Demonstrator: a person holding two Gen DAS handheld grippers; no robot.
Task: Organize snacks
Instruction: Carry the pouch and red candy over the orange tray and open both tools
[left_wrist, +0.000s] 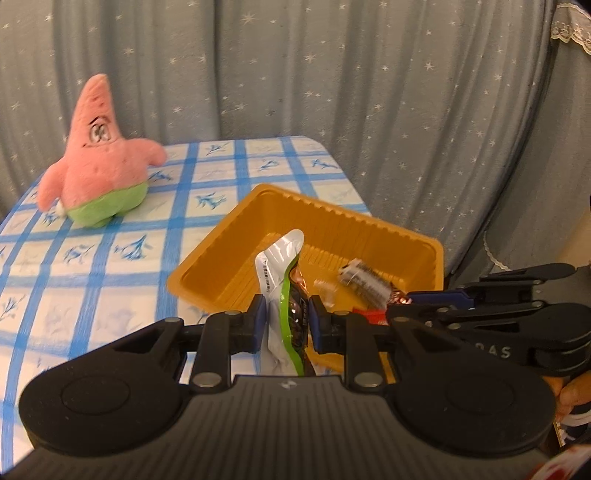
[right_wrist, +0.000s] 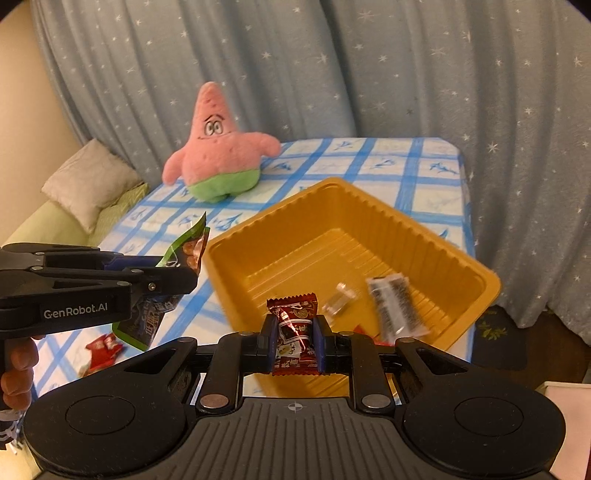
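The left gripper (left_wrist: 286, 319) pinches a green pouch (left_wrist: 286, 291) beside the tray's (right_wrist: 436, 240) near rim; the right gripper (right_wrist: 295, 341) pinches a red candy (right_wrist: 295, 325) over its near edge. Released too early, the long pouch could catch the rim and slide onto the cloth (right_wrist: 406, 162), or the two grippers could bump, working so close together. Two wrappers (right_wrist: 395, 306), blurred, already lie inside, and another red candy (right_wrist: 103, 345) waits on the cloth. A plush star (right_wrist: 218, 147) stands behind, with starry curtains (right_wrist: 406, 74) beyond and a cushion (right_wrist: 88, 181) at the left.
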